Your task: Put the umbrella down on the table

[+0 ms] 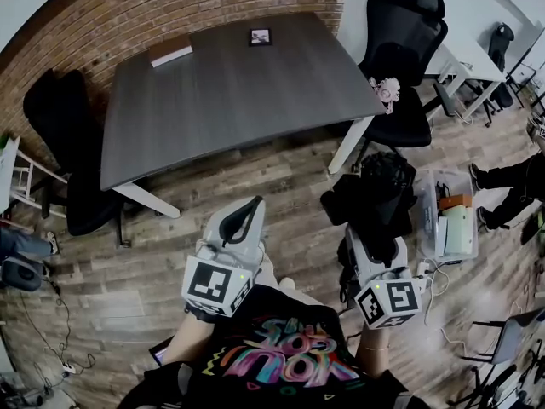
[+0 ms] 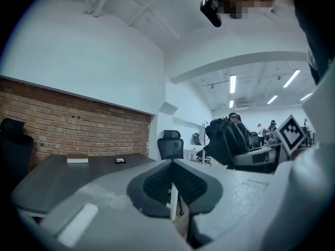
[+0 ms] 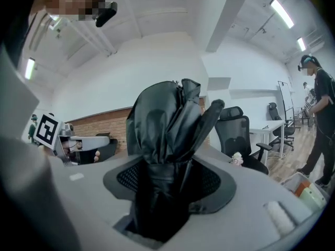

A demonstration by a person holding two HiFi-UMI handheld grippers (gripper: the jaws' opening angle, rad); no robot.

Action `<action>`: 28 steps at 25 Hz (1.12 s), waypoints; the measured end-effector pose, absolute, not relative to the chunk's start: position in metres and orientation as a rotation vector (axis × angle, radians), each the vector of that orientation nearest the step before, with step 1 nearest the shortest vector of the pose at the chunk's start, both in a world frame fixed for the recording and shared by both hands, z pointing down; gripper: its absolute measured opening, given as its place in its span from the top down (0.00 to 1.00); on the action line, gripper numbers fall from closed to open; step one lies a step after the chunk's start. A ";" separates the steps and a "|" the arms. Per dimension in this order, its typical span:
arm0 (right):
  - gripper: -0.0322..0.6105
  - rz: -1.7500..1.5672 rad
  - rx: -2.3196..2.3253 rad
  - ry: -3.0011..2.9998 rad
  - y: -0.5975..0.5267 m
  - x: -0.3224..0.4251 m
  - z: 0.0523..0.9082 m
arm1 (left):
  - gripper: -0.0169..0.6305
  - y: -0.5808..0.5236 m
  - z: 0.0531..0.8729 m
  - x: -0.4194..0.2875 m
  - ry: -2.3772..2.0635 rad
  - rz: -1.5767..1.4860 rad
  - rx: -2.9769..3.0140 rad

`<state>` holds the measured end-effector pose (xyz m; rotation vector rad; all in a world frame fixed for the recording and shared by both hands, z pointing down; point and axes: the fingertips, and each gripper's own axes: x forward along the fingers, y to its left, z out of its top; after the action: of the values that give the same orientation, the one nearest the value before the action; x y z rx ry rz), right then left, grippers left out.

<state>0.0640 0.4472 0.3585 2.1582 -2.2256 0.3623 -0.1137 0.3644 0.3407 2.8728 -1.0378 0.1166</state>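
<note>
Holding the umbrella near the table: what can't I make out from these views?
- Right gripper view: lower end of the umbrella, sunk between the jaws of the right hand-held gripper.
- Head view: small dark item on the table, too small to identify.
- Right gripper view: the table, mostly behind the umbrella.

Quick tally: two tools, left gripper (image 1: 245, 211) and right gripper (image 1: 373, 239); one black umbrella (image 1: 381, 186); one dark table (image 1: 230, 100) ahead of them carrying two bits, a flat box (image 1: 170, 53) and a dark square (image 1: 260, 36); three black chairs: left chair (image 1: 53, 113), right chair (image 1: 407, 32), far-right chair (image 1: 502, 39).
</note>
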 end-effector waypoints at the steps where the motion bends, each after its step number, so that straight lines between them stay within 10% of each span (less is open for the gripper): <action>1: 0.58 0.363 2.158 -2.225 0.445 0.065 0.360 | 0.97 0.362 0.342 -0.114 -1.040 0.119 2.876; 28: 0.58 0.473 2.290 -2.041 0.200 0.116 0.377 | 0.97 0.083 0.343 -0.086 -0.980 0.139 2.912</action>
<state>0.1162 0.2001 0.3769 2.2898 -2.0412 0.4725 -0.0862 0.0833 0.3427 2.9120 -0.9803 0.1392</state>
